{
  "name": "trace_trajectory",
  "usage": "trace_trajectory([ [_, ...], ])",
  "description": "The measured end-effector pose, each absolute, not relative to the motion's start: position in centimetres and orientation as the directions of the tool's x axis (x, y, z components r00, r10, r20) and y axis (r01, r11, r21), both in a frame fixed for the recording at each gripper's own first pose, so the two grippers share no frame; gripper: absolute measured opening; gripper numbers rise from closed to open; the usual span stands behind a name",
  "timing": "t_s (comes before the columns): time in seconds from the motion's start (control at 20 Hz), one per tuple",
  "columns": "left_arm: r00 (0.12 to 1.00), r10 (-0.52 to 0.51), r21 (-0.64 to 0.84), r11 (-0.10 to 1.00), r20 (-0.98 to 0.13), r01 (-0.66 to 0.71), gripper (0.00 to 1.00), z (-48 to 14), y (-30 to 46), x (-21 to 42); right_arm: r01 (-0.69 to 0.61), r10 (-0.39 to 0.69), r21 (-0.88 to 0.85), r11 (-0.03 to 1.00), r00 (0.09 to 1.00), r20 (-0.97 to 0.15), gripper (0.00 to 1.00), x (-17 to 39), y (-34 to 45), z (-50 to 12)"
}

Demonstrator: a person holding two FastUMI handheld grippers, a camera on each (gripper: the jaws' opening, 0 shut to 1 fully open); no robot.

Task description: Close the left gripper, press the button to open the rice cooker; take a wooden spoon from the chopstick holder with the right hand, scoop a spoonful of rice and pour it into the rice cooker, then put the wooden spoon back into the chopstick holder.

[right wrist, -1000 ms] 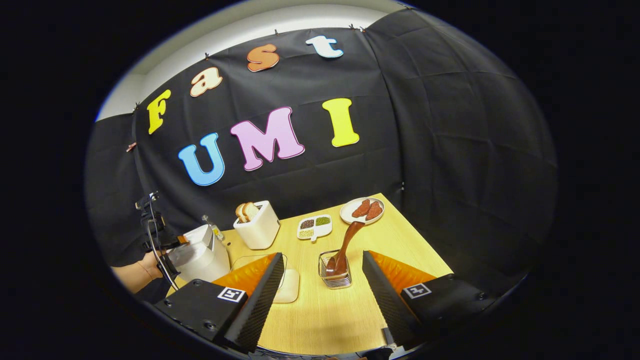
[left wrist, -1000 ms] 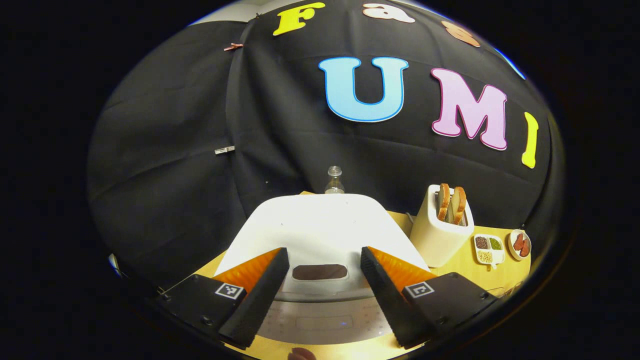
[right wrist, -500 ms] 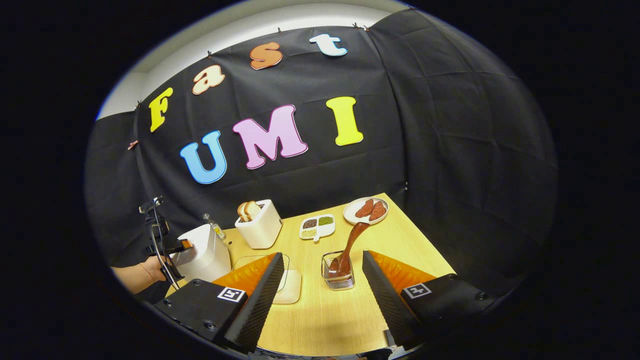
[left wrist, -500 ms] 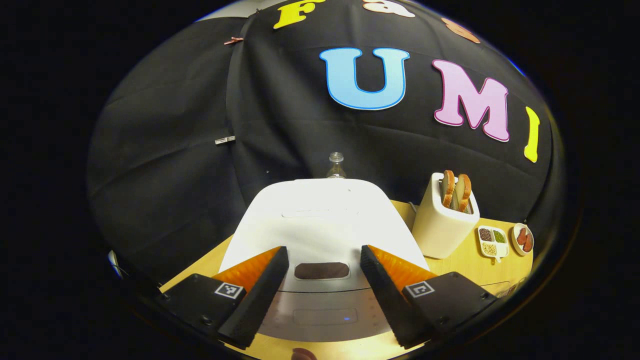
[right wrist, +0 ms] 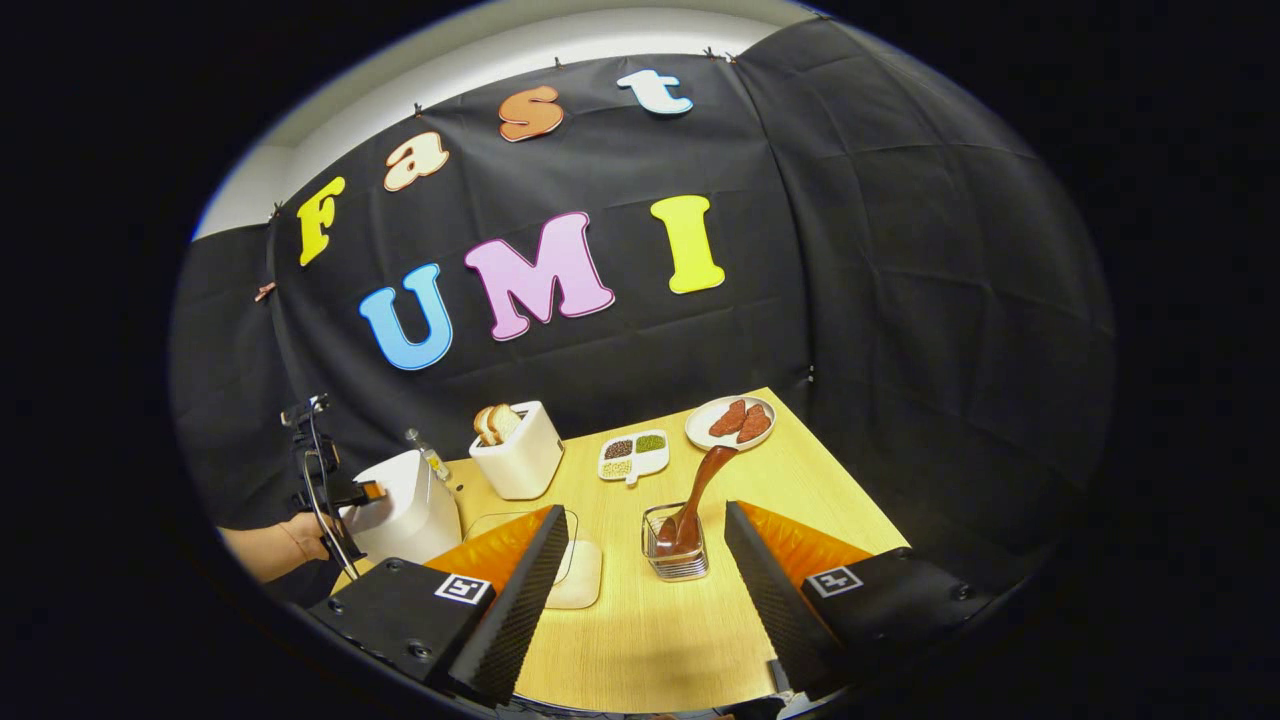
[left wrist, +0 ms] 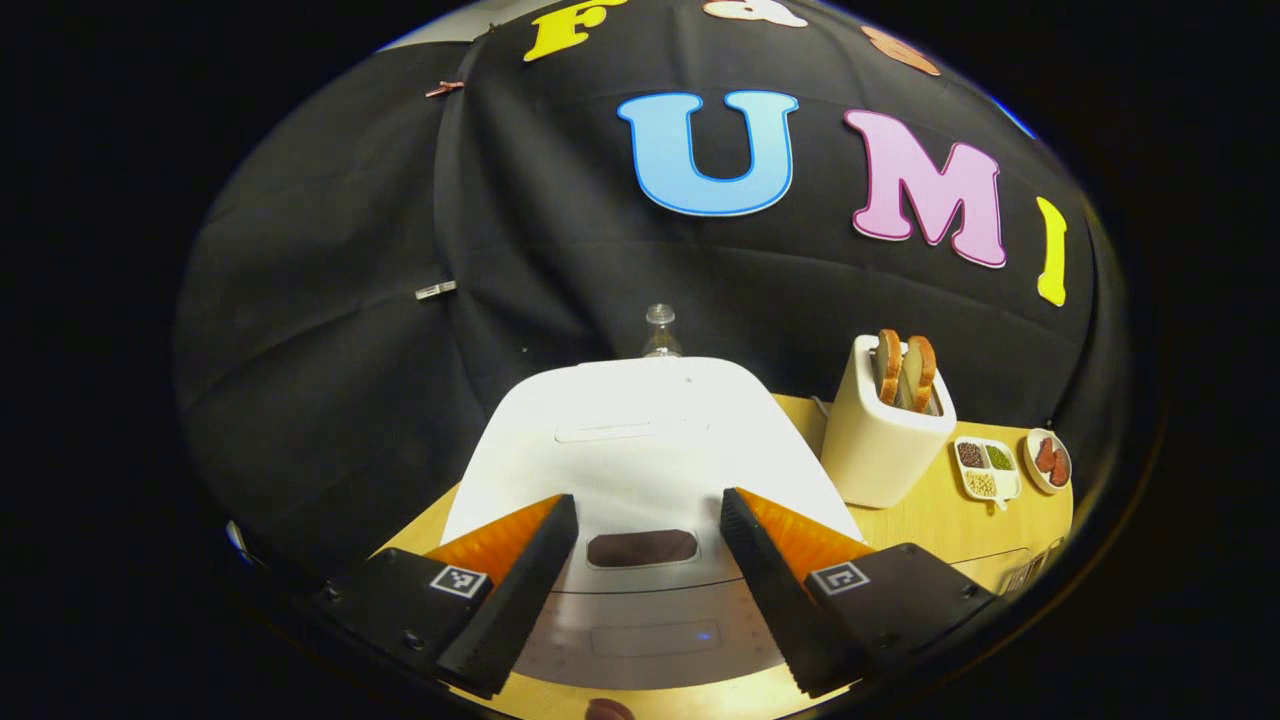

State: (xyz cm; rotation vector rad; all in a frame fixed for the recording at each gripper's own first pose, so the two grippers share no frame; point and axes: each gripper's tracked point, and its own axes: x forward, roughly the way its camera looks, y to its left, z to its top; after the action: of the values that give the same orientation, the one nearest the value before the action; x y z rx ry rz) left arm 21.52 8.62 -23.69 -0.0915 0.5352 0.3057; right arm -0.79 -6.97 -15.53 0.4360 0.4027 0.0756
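The white rice cooker (left wrist: 640,450) stands right in front of my left gripper (left wrist: 648,530), lid down. Its dark oval button (left wrist: 642,547) lies between my spread fingers; this gripper is open and holds nothing. In the right gripper view the same cooker (right wrist: 405,505) sits at the table's left, with the left gripper (right wrist: 345,490) and a hand at its front. A brown wooden spoon (right wrist: 695,490) leans in the wire chopstick holder (right wrist: 675,545), just ahead of my open right gripper (right wrist: 645,545). A clear-lidded container (right wrist: 570,565) lies partly behind the left finger; what it holds cannot be made out.
A cream toaster (left wrist: 888,440) with two bread slices stands right of the cooker. Farther right are a divided dish of beans (left wrist: 982,470) and a plate of sausages (left wrist: 1050,462). A small bottle (left wrist: 658,335) stands behind the cooker. The wooden table (right wrist: 650,640) ends at the black cloth wall.
The left gripper has shifted a little over the cooker's front, the button staying between its open fingers. The right gripper has barely moved; spoon and holder are where they were.
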Motion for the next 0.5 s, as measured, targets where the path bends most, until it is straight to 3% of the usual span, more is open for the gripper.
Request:
trace_trajectory([
  [0.5, 0.944, 0.147, -0.064, 0.983, -0.296, -0.173, 0.98, -15.4, 5.2, 17.5, -0.014, 0.16, 0.409, 0.912, 0.932, -0.326, 0.98, -0.6, -6.2, -14.2],
])
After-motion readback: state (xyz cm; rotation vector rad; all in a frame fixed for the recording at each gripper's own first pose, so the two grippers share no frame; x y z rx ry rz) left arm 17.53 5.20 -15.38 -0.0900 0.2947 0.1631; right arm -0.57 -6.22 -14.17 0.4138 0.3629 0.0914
